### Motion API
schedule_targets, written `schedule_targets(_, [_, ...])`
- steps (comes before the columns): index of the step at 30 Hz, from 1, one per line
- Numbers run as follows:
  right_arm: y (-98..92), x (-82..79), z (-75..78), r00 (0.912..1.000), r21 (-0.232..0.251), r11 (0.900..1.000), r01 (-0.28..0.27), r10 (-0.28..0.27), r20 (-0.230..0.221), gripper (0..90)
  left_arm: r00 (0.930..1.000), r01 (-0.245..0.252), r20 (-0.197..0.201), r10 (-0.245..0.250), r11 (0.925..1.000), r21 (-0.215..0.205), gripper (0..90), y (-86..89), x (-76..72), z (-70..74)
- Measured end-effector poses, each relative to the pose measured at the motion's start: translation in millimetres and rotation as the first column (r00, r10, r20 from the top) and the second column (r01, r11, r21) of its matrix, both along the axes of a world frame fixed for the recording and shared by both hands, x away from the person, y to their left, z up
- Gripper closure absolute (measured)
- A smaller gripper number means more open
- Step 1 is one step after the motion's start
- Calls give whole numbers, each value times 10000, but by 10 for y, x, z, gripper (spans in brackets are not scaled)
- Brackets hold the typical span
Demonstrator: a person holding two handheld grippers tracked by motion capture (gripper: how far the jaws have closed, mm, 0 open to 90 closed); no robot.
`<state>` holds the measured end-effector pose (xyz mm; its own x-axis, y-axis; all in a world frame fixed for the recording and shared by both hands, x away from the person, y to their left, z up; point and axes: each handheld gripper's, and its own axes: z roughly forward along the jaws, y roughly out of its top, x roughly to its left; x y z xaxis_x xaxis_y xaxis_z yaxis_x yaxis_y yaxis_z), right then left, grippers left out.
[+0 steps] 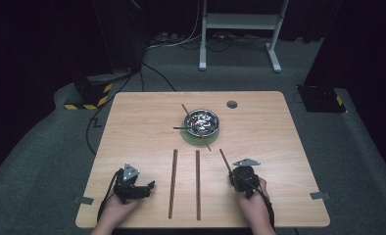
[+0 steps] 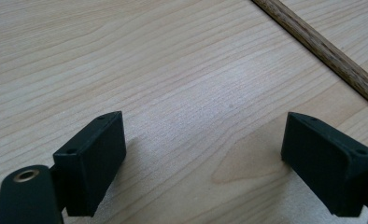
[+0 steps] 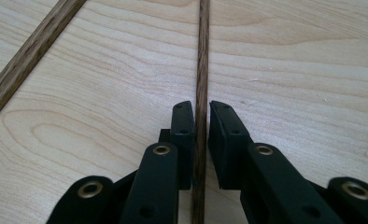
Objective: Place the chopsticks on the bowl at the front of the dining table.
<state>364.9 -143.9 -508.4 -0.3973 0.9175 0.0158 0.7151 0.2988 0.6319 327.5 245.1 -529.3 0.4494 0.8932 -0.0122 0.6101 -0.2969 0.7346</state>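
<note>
Gripping the thin dark-brown wooden stick (image 3: 201,70) near its end, the right gripper (image 1: 240,182) has its jaws closed on it, low over the pale wooden table (image 1: 279,147), near and to the right of the shiny metal bowl (image 1: 204,122) — a landmark already holding crossed sticks. The risk, I judge, is the long free length pivoting in so narrow a pinch, or striking the neighbouring stick (image 1: 198,183) beside it — both could spoil placement. The left gripper (image 1: 138,190) rests open, nothing between its jaws.
</note>
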Motion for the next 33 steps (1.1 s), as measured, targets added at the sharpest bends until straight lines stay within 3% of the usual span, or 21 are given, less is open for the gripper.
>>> schedule_targets(8, [1, 20, 20, 9996, 33, 10000, -41, 42, -263, 748, 10000, -5, -5, 5, 10000, 0, 139, 0, -1, 0])
schedule_targets(13, [-4, 25, 32, 9990, -233, 9993, -302, 294, -327, 786, 10000, 10, -5, -10, 10000, 7, 139, 1, 0, 0])
schedule_targets(33, [40, 58, 37, 9994, -568, 9981, -228, 212, -276, 839, 10000, 35, 29, -35, 10000, -83, 140, -3, 5, -3])
